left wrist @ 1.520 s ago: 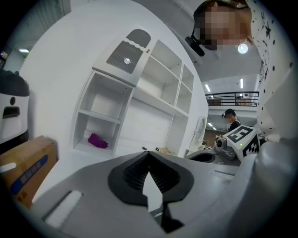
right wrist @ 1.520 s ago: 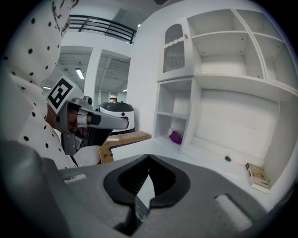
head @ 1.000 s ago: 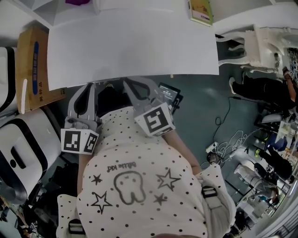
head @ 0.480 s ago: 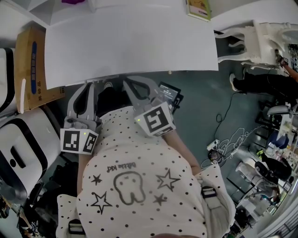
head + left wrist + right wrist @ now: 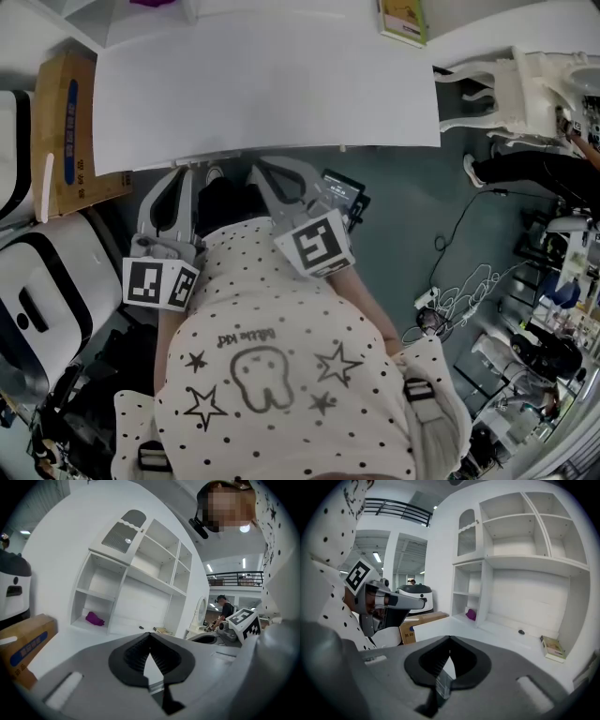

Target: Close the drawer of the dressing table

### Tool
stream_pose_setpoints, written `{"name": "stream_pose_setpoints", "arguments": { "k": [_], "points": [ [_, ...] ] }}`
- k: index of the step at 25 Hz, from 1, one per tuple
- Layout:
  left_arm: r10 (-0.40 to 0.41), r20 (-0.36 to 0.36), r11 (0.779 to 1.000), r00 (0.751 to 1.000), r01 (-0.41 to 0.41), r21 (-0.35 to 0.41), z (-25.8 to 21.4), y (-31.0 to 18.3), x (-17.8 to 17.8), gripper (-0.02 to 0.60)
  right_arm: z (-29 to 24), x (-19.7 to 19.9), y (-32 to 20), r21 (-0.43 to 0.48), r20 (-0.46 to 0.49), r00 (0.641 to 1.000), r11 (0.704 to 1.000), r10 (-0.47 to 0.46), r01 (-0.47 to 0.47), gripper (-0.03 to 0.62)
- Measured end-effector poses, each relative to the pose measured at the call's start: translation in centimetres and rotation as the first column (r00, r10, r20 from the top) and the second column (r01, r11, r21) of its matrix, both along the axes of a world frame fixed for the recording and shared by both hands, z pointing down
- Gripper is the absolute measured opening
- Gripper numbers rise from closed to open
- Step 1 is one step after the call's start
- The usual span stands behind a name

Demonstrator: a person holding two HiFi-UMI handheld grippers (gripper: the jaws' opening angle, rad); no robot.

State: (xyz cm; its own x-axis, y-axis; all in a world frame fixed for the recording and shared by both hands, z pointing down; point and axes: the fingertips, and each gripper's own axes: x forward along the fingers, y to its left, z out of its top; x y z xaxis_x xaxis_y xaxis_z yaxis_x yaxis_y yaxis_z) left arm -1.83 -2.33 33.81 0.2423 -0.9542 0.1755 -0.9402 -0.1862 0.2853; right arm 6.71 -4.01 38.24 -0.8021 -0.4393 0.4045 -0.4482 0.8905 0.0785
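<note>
White desk dead ahead, left gripper and right gripper parked at its near edge, fingers pressed together and empty, I'd guess for shoving the drawer in.

head: overhead, steeply down | gripper views: low, near-level, facing shelves | shared: dressing table top

Left tool and right tool held side by side before the torso, pointing forward, slightly down. Both jaws together, empty.
</note>
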Motion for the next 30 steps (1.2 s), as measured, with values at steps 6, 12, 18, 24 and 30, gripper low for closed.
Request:
{"name": "stream_pose_setpoints", "arguments": {
  "k": [6,12,18,24,30],
  "points": [
    [-0.008,0.024,1.0,1.0,0.008,0.001,-0.2,0.2,-0.4,0.002,-0.3,-0.3,-0.2,0.006,0.011,1.0,1.0,0.001,-0.001,0.0],
    [-0.013,0.034,1.0,0.999,0.013,0.006,0.0,0.0,-1.0,0.002,-0.4,-1.0,-0.6,0.015,0.02,1.0,1.0,0.002,-0.002,0.0],
    [-0.021,0.029,1.0,0.999,0.02,0.012,-0.2,-0.1,-2.0,0.002,-0.3,-1.9,-0.7,0.026,-0.002,1.0,1.0,-0.009,0.009,0.0],
    [-0.022,0.018,1.0,1.0,0.022,0.01,-0.2,-0.3,-2.7,0.002,-0.3,-2.5,-0.8,0.012,-0.001,1.0,1.0,-0.004,0.004,0.0],
    [-0.022,0.008,1.0,1.0,0.022,0.009,-0.2,-0.4,-3.0,0.002,-0.3,-2.8,-0.8,0.016,-0.008,1.0,1.0,-0.011,0.011,0.0]
  ]
}}
